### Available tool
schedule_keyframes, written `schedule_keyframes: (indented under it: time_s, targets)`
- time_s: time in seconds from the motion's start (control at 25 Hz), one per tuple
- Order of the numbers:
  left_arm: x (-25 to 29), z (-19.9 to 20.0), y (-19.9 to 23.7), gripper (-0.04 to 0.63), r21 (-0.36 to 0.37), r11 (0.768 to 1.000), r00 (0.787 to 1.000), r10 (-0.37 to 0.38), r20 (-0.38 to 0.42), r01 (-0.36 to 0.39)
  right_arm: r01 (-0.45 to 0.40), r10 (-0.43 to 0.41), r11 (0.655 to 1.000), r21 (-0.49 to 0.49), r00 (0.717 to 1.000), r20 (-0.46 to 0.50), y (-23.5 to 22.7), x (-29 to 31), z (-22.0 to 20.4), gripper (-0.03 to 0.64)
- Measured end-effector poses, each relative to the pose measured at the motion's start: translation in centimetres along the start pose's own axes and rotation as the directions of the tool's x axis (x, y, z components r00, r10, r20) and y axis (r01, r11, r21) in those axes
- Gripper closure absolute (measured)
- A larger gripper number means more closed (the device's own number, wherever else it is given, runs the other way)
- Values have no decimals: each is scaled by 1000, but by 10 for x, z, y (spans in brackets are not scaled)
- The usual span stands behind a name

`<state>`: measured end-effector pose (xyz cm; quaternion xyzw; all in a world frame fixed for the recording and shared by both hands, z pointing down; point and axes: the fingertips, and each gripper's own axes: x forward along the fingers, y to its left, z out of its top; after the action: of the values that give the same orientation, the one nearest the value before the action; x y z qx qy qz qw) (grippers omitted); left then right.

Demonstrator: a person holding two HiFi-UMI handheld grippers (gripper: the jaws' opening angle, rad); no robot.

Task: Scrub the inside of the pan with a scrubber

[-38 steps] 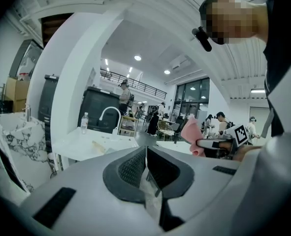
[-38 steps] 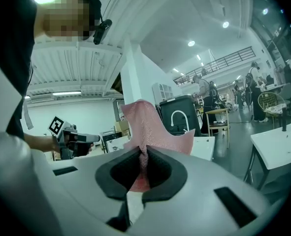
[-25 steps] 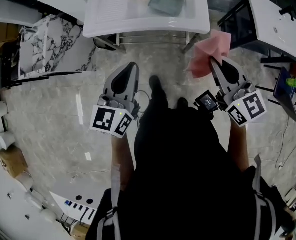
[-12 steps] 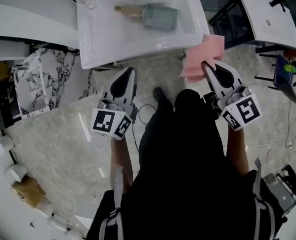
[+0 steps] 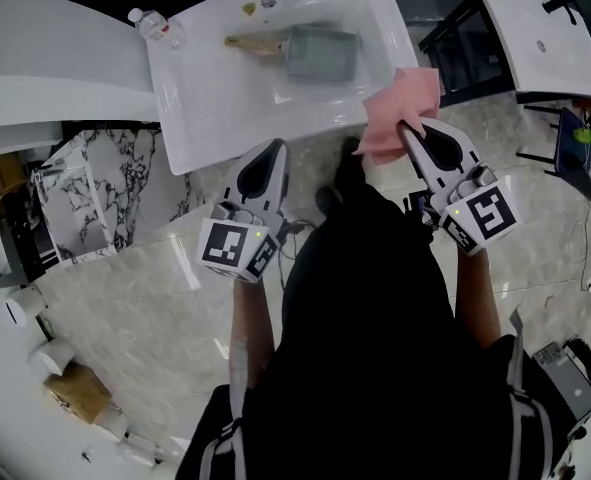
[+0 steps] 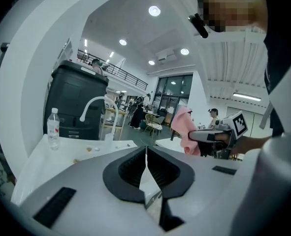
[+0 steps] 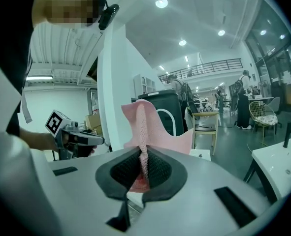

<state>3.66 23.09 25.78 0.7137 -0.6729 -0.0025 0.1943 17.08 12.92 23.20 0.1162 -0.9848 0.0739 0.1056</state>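
Only one pan, one pink scrubber in the right gripper.

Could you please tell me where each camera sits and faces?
Head view: on the head, facing down at sink and pan; torso, left gripper, right gripper show.
Left gripper view: along its shut jaws toward a bottle; right gripper shows.
Right gripper view: along jaws gripping the scrubber; left gripper shows.
All share the scrubber.

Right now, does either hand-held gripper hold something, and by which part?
The right hand-held gripper pinches the pink scrubber by one bunched end; the left hand-held gripper is shut, empty.
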Motion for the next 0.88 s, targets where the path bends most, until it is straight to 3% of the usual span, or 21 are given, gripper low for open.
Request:
schedule_keyframes:
  time_s: [0.36,0.68,0.88]
  targets:
    - [57,43,36,563,-22,999,999,38,6,-38,-70,70,998,-1,997,12,-61,53,17,591]
    - [100,20,45,561,6,998,992,55,-118,-55,-147,149,989,32,988,-41,-82,89,-1,592]
    - [117,9,59,561,7,999,986,48,-163,-47,-149,154,987,65,985,-76,-85,110,-17,591]
